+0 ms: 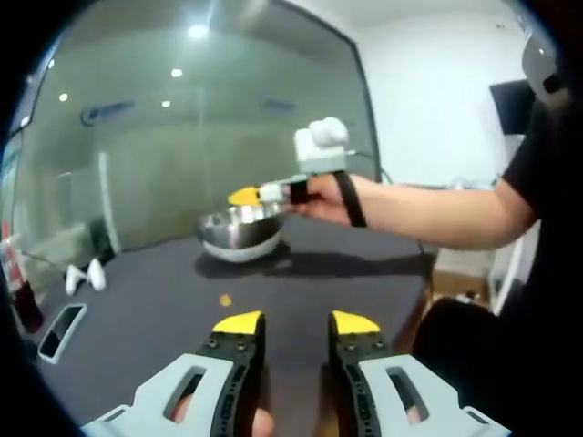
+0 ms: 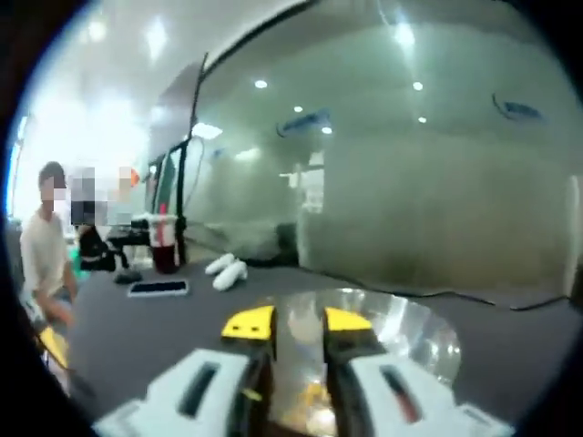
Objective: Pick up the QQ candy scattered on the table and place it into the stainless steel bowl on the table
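Holding your left gripper (image 1: pixel 296 326) low over dark table (image 1: pixel 164 300), jaws parted, nothing between them. Phone (image 1: pixel 62 330) far left of it; one QQ candy (image 1: pixel 225 299) just ahead, slightly left. Stainless steel bowl (image 1: pixel 240 231) farther ahead. Your right gripper (image 2: pixel 298 323) sits above bowl, jaws apart, empty; yellowish candy (image 2: pixel 314 396) in bowl beneath.
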Demonstrator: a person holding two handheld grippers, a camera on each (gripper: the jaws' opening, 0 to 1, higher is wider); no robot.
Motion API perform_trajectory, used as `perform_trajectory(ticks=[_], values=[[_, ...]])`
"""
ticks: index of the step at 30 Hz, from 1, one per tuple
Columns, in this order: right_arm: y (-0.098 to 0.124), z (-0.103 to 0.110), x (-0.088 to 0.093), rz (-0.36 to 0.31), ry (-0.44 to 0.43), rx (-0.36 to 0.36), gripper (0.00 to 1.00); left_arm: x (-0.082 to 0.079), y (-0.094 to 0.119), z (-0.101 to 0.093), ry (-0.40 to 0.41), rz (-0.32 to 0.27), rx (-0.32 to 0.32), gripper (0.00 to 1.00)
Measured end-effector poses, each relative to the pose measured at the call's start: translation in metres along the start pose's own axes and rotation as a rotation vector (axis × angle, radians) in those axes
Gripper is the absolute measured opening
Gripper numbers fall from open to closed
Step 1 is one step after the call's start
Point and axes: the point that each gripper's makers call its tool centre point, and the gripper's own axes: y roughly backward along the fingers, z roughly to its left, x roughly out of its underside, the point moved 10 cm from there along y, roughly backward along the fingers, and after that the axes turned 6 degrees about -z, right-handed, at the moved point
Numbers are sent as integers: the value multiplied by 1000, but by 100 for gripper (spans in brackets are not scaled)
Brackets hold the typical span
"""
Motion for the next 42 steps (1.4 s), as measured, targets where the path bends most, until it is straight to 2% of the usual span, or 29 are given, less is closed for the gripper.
perform_trajectory(ticks=[10,14,18,20,21,25,29,32,38,42], values=[[8,-5,-2,8,2,4,18,0,-2,0,7,-4,0,30],[20,4,-7,16,-69,-54,17,0,-3,-1,5,0,3,30],[41,11,-8,4,-47,-86,17,1,-6,0,1,7,6,31],[52,7,-5,20,-50,-102,17,0,-7,0,3,-1,9,31],[62,9,-3,49,-66,-119,17,-1,-8,0,2,-2,11,31],[96,11,1,67,-17,-181,18,0,-9,1,2,0,18,31],[122,8,16,87,5,-220,18,0,-12,0,0,4,21,31],[132,9,29,119,77,-227,18,-1,-14,-2,-2,-2,30,31],[137,12,36,119,95,-240,18,-4,-14,-2,-6,-9,29,31],[136,13,37,120,79,-235,18,-7,-14,-3,-14,-17,31,31]])
